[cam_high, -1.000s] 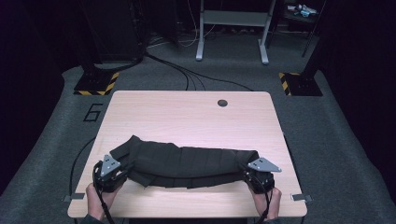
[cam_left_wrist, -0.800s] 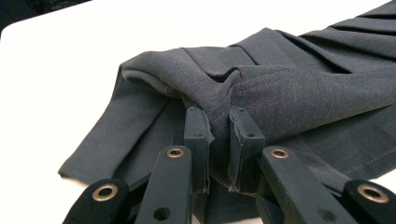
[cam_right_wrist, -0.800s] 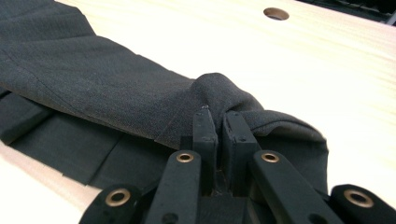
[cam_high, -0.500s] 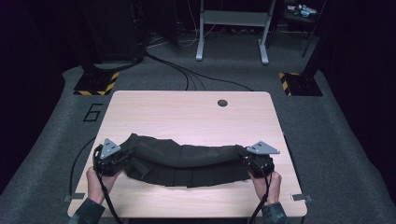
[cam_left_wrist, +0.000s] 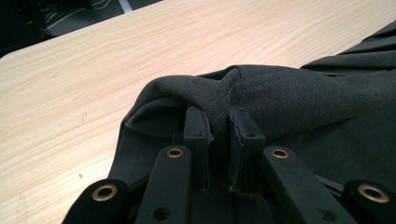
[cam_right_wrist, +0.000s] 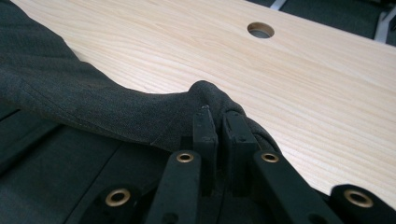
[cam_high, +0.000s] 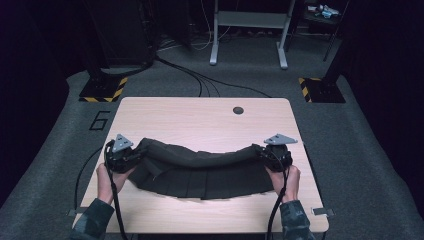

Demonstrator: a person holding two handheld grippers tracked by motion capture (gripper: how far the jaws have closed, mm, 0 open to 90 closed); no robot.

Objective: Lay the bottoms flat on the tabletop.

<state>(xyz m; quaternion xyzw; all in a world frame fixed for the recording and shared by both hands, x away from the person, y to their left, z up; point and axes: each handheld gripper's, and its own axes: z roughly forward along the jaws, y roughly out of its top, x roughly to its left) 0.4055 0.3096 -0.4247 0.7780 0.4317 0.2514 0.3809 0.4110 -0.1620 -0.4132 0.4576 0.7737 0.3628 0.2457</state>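
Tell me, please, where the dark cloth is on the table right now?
In the high view the cloth lies across the near half of the table, stretched between the left gripper and right gripper, each shut on one end.

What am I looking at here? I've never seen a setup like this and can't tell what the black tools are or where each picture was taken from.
A person at a wooden table holds a hand-held clamp in each hand. The high view looks down from above; the other two cameras ride on the clamps, looking along their black jaws. The left gripper and right gripper each pinch one end of a dark pleated garment, which sags between them. The left gripper view and right gripper view show the jaws shut on bunched fabric.
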